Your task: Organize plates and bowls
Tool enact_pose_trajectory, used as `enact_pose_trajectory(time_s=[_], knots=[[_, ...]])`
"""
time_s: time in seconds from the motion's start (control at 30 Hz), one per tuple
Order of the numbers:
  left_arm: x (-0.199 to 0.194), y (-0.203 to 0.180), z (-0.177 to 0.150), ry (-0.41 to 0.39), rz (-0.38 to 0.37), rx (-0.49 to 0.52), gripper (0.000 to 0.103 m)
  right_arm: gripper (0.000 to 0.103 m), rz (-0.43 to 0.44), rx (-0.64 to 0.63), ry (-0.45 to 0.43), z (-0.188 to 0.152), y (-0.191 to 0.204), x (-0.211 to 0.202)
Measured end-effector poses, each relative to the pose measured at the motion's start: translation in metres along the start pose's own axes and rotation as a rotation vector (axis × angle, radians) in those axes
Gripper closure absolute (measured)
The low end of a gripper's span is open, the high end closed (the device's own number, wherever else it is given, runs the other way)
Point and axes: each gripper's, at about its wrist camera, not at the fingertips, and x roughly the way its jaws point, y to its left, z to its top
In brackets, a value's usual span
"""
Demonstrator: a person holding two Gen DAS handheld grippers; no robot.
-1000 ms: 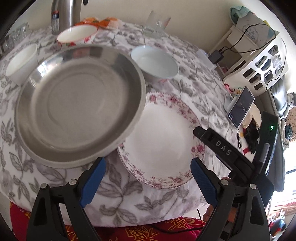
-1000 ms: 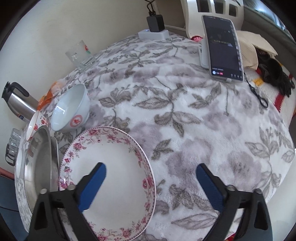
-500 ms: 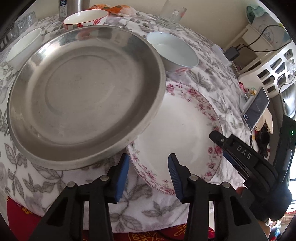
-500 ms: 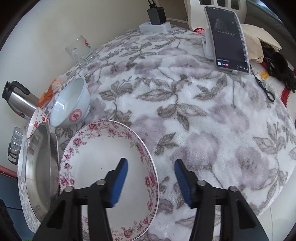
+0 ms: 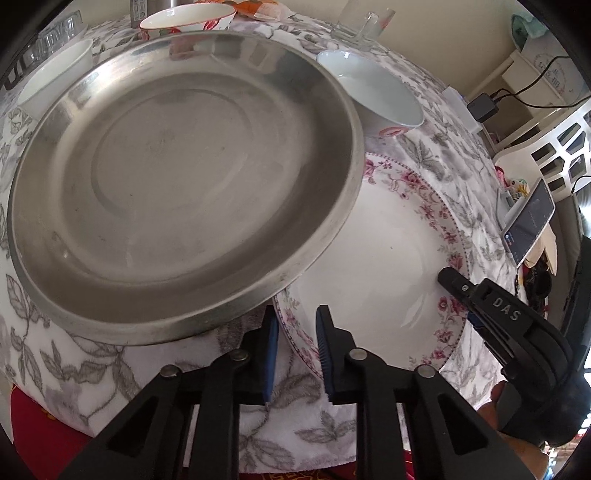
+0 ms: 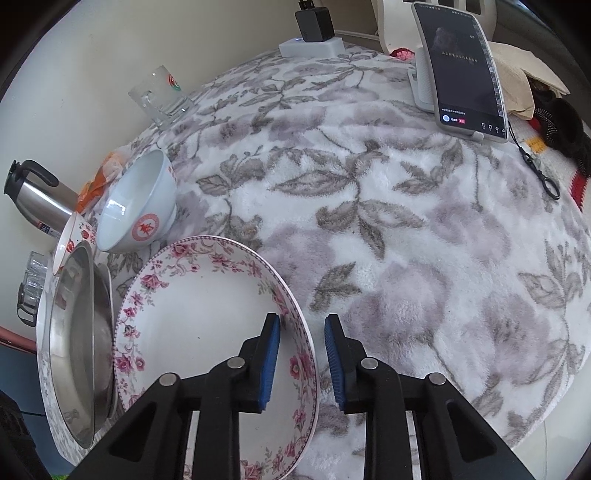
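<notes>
A white plate with a pink floral rim lies on the flowered cloth. A large steel plate overlaps its left edge. My left gripper straddles the floral plate's near rim, jaws narrowed around it. My right gripper straddles the plate's right rim, jaws narrowed, a gap still showing beside the outer pad. A pale blue bowl with a red mark stands behind the plates. A red-flowered bowl and a white bowl stand farther back.
A steel thermos, a glass mug and an orange packet stand near the wall. A phone on a stand and a charger are at the far right. The table edge is near the grippers.
Both grippers have gone from wide open to narrowed around the floral plate's rim, and both have moved in closer to the plate.
</notes>
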Motion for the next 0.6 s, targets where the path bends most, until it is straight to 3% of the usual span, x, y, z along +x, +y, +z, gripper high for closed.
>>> enact_pose_trajectory(time_s=[0.6], knots=[[0.0089, 0.0011, 0.0043, -0.016, -0.005, -0.012, 0.084, 0.076, 0.017, -0.028, -0.021, 0.0001, 0.0051, 0.0052]])
